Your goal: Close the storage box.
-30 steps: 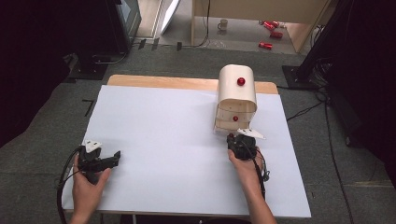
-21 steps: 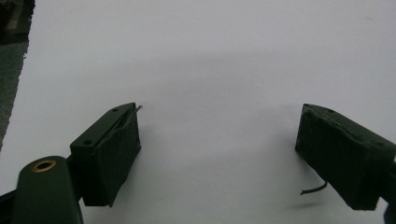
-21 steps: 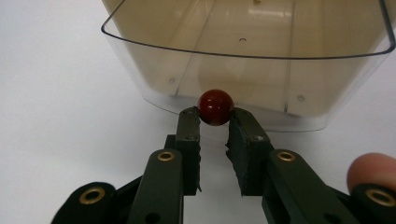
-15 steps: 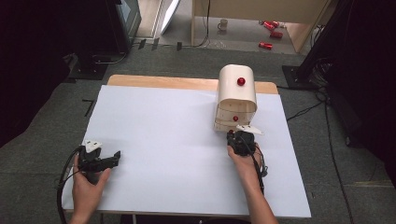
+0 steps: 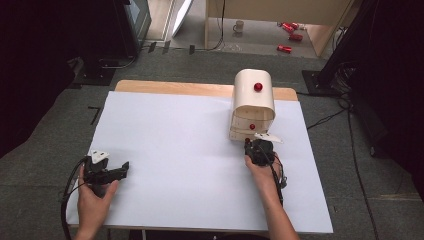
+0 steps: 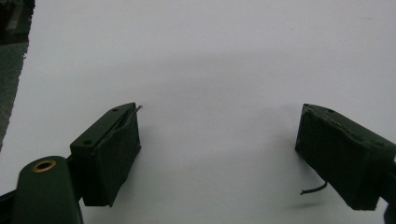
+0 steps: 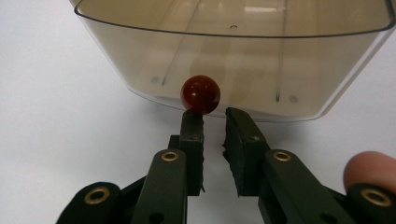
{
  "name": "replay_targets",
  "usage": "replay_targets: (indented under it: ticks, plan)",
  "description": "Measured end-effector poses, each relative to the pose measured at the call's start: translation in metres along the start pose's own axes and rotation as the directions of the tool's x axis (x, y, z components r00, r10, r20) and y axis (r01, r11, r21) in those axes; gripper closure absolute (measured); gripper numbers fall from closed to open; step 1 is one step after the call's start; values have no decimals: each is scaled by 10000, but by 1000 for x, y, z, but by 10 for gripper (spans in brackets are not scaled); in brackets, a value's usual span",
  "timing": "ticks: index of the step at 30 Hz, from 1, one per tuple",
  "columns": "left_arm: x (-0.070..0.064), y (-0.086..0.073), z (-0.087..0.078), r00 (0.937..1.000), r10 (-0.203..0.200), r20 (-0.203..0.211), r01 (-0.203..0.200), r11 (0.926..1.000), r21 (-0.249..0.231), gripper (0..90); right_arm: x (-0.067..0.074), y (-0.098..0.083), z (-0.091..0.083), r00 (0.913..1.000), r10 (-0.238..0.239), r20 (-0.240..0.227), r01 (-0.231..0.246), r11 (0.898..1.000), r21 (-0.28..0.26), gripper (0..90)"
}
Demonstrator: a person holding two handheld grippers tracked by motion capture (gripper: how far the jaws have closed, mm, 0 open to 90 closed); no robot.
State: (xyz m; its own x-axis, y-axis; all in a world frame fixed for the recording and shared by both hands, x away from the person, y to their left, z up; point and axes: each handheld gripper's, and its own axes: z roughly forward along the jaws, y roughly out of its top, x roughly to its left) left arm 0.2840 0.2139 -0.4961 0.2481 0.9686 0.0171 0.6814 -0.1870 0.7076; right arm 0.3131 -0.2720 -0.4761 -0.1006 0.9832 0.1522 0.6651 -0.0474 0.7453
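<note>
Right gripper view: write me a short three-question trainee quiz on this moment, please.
1. True or false: the left gripper has its jaws wide apart over the white sheet.
2. Pick one: the right gripper has its tips closest to A) the red knob on the translucent drawer, B) a mug on the floor, C) the table's near edge.
3. What colour is the upper knob on the rounded cabinet?
Key: 1 true; 2 A, with the jaws almost together and nothing between them; 3 red.
</note>
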Motion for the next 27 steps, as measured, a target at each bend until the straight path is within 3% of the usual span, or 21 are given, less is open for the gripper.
replay_targets:
  ticks: [4, 6, 10, 11, 12, 15, 18, 20, 26, 27]
  plan:
    - [0, 0, 0, 10000, 2, -2, -2, 10000, 2, 138, 0, 0, 0, 10000, 25, -35, -25, 10000, -14, 757]
    - [0, 0, 0, 10000, 3, -1, -3, 10000, 0, 138, 0, 0, -1, 9999, -9, -116, 9, 10000, -37, 703]
    - [0, 0, 0, 10000, 2, 3, -2, 10000, 2, 138, 2, -2, -3, 9989, -419, -196, 417, 9991, -105, 498]
    - [0, 0, 0, 10000, 1, 3, -1, 10000, -1, 138, 2, -3, -5, 9981, -554, -275, 553, 9985, -28, 367]
    - [0, 0, 0, 10000, 5, 2, -5, 10000, 2, 138, 2, -3, -5, 9981, -554, -275, 553, 9985, -28, 367]
    - [0, 0, 0, 10000, 2, 2, -2, 10000, 1, 138, 1, -4, -8, 9967, -650, -487, 662, 9975, 239, 99]
    - [0, 0, 0, 10000, 1, 2, -1, 10000, 1, 138, -4, -7, -15, 9954, -757, -583, 777, 9964, 326, 4]
    - [0, 0, 0, 10000, 0, 0, 0, 10000, -1, 138, -12, -12, -23, 9926, -959, -741, 980, 9949, 251, 0]
    - [0, 0, 0, 10000, -10, -3, 10, 10000, -11, 138, -26, -20, -34, 9937, -922, -644, 943, 9951, 306, 0]
    - [0, 0, 0, 10000, -10, -3, 10, 10000, -11, 138, -33, -25, -40, 9945, -887, -560, 906, 9953, 339, 0]
